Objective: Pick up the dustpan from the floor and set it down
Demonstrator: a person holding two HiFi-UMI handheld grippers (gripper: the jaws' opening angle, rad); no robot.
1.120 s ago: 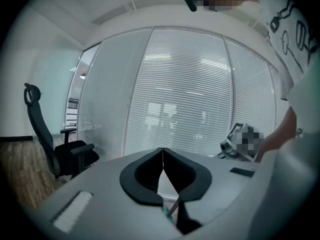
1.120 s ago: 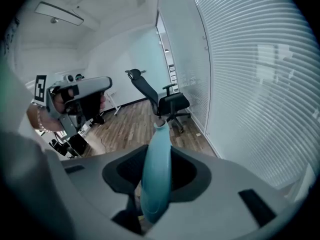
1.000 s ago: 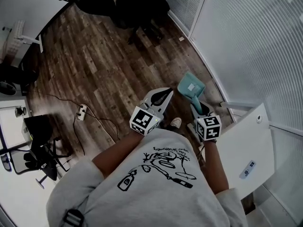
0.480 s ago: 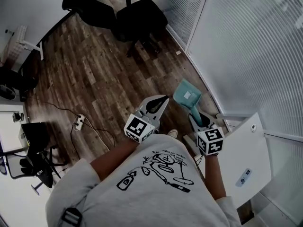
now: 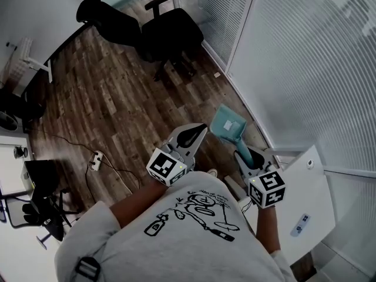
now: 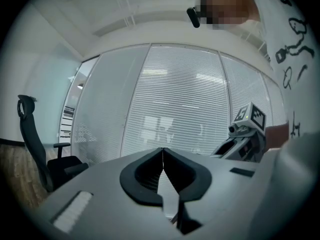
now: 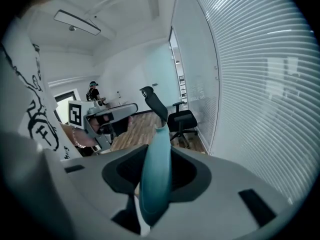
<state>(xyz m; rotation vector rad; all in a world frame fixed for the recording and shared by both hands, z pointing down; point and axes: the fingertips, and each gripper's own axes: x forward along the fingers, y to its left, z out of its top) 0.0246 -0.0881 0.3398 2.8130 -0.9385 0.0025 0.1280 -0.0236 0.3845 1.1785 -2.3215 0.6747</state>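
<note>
The teal dustpan [image 5: 228,124] hangs above the wooden floor beside the glass wall, with its pan pointing away from me. My right gripper [image 5: 245,156] is shut on the dustpan's handle [image 7: 156,169], which runs up between the two jaws in the right gripper view. To its left my left gripper [image 5: 198,131] is held level. Its jaws meet tip to tip with nothing between them, as the left gripper [image 6: 162,153] shows in its own view. Each gripper sees the other: the right gripper's marker cube [image 6: 249,118] and the left gripper's body [image 7: 107,115].
Two black office chairs [image 5: 170,31] stand at the far end of the floor. A white power strip [image 5: 96,157] with a black cable lies on the floor to the left. A white panel [image 5: 302,195] is close on my right, under the blind-covered glass wall [image 5: 305,69].
Both grippers have risen, and the dustpan has come up with the right one. More of the floor and chairs shows as the view pulls back.
</note>
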